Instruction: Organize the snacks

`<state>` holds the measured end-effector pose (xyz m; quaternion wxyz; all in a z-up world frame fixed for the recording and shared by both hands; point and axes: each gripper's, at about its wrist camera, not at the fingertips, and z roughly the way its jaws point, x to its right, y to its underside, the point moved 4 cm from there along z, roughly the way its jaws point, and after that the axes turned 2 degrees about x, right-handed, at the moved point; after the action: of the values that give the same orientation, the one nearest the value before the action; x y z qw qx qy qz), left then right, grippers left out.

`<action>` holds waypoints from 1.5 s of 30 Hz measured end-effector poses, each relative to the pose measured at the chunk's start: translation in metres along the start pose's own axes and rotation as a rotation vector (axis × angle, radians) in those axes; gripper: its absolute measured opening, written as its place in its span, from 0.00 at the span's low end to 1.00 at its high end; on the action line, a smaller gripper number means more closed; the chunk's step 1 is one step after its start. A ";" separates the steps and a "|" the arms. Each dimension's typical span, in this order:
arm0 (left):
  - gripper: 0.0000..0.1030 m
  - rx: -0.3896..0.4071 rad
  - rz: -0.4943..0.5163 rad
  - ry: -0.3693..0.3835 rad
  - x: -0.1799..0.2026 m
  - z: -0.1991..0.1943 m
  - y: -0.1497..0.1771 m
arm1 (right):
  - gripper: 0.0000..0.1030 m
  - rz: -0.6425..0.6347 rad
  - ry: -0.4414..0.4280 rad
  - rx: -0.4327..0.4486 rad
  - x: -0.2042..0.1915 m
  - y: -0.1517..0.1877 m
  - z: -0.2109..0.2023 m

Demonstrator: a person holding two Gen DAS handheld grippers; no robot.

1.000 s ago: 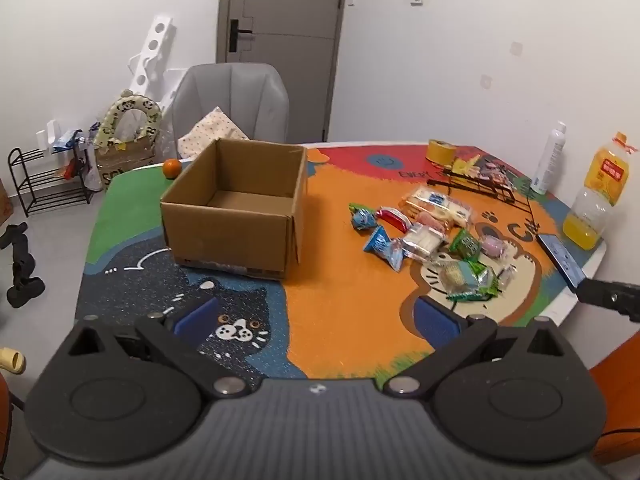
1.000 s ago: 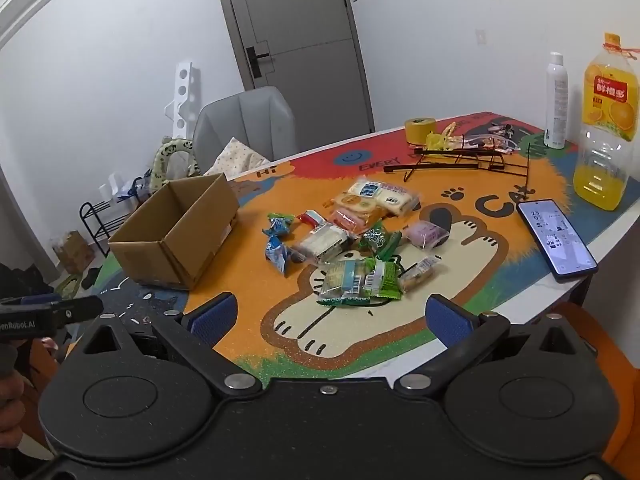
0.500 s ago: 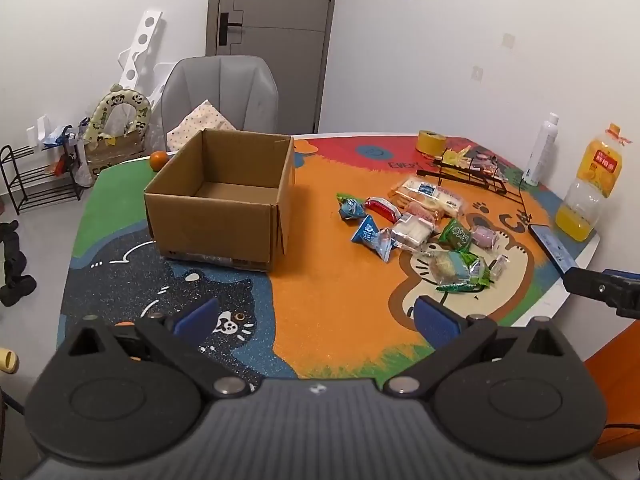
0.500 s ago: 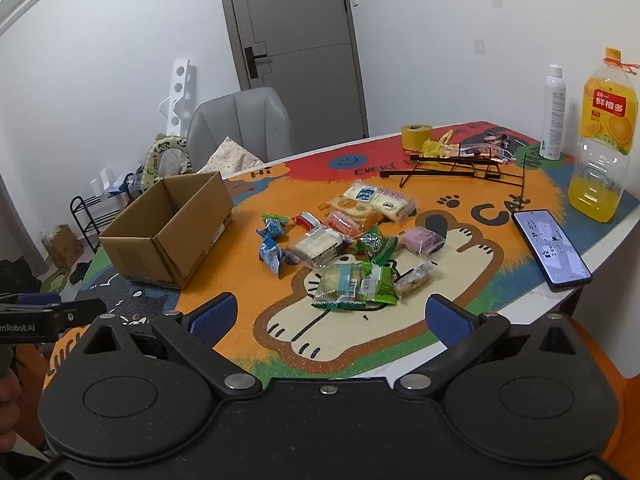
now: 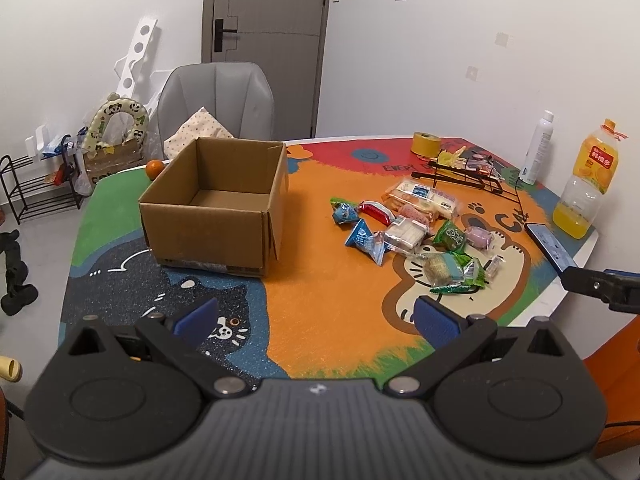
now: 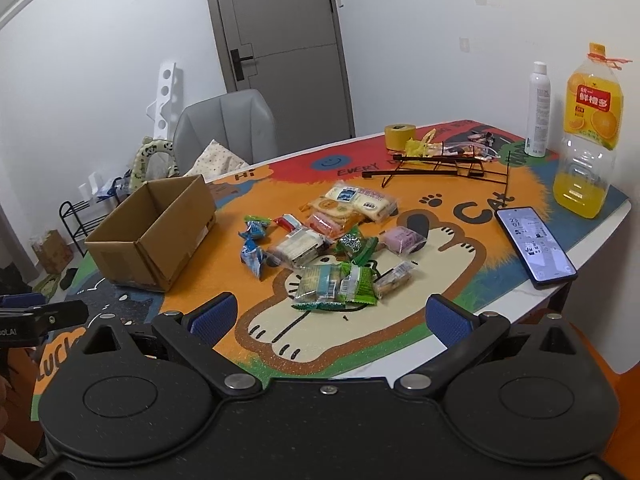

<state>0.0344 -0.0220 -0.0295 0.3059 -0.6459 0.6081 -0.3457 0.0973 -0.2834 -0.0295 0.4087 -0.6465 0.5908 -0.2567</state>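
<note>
Grippers: your left gripper (image 5: 316, 314) and right gripper (image 6: 330, 314) both gape wide, holding nothing, poised off the bench (image 5: 320, 292) edge | Snacks: snack pile (image 6: 332, 248) loose mid-bench, right of the cardboard box (image 5: 218, 204) | Box: empty, top open, ready for loading.
</note>
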 end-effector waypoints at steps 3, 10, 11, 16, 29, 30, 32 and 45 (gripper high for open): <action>1.00 0.000 -0.008 -0.002 -0.003 0.002 0.001 | 1.00 -0.009 0.004 0.000 0.001 0.000 0.000; 1.00 -0.001 -0.011 0.002 -0.002 0.003 0.001 | 1.00 -0.020 0.015 -0.014 0.001 0.000 0.001; 1.00 -0.001 -0.017 0.006 -0.003 0.003 0.002 | 1.00 -0.022 0.011 -0.012 0.000 0.001 0.001; 1.00 0.000 -0.017 0.006 -0.003 0.005 0.005 | 1.00 -0.029 0.017 -0.006 -0.002 0.001 0.001; 1.00 0.021 -0.031 -0.002 -0.008 -0.002 0.002 | 1.00 -0.036 0.012 0.002 -0.005 0.000 -0.002; 1.00 0.020 -0.032 -0.004 -0.008 -0.002 0.002 | 1.00 -0.036 0.012 0.003 -0.005 0.000 -0.002; 1.00 0.020 -0.033 -0.007 -0.009 -0.002 0.002 | 1.00 -0.039 0.013 0.007 -0.005 -0.001 -0.003; 1.00 0.029 -0.028 -0.010 -0.012 -0.006 0.001 | 1.00 -0.035 0.006 0.002 -0.004 0.000 0.000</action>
<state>0.0287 -0.0097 -0.0278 0.3134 -0.6515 0.5925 -0.3553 0.0968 -0.2794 -0.0286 0.4032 -0.6555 0.5804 -0.2664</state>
